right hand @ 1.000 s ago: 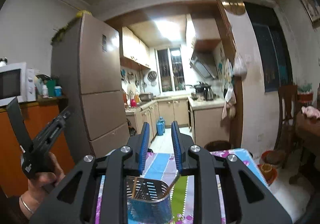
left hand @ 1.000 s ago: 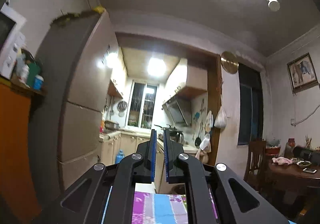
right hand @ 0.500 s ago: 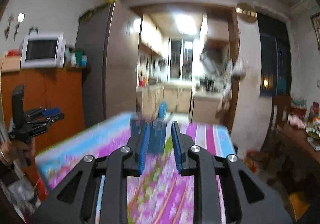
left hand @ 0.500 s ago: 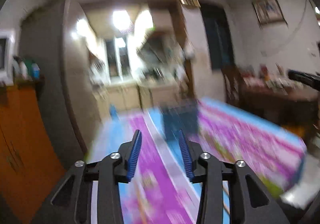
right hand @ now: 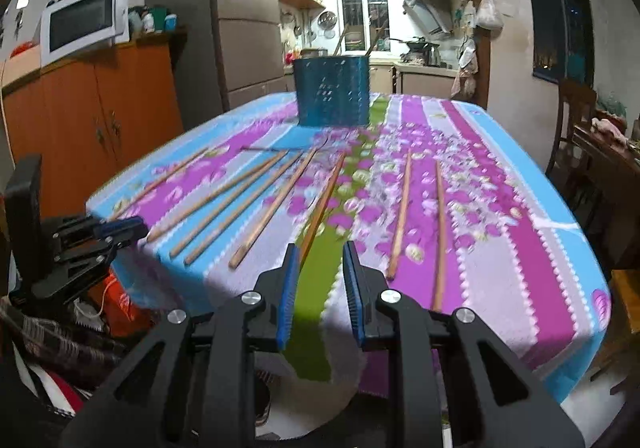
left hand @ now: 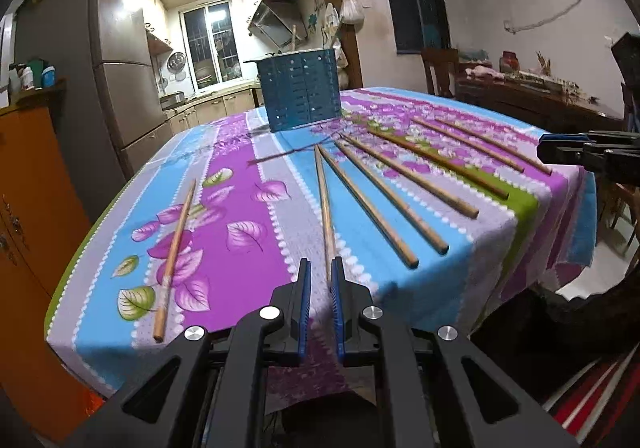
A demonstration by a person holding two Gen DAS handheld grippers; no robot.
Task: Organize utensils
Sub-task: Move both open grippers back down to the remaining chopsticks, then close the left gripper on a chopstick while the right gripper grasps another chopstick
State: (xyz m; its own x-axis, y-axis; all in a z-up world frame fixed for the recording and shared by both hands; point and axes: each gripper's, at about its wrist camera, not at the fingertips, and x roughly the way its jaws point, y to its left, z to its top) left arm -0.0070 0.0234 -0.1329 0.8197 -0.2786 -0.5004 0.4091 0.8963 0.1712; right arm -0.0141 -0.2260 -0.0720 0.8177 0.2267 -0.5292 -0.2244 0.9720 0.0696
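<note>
Eight wooden chopsticks (left hand: 370,203) lie loose on the flowered tablecloth (left hand: 248,268). Seven fan out from near the middle of the table toward its near edge, and one (left hand: 176,244) lies apart at the left side. Behind them, toward the far end of the table, a blue perforated utensil holder (left hand: 304,91) stands upright. A couple of thin handles stick up from it, but what they belong to cannot be made out. A thin dark strip (left hand: 276,156) lies on the cloth in front of the holder, too slight to identify.

The left gripper (left hand: 320,264) sits low at the near table edge. Its jaws are closing to a narrow gap with nothing between them. The near end of one chopstick (left hand: 326,207) lies just ahead of the tips, and whether they touch is hidden by the fingers.

The right gripper (right hand: 320,248) hovers at the same edge further right, its jaws parted and empty. Its view is smeared, so the chopsticks' far ends blur into the pattern. The table's front drops out of sight behind both grippers.
</note>
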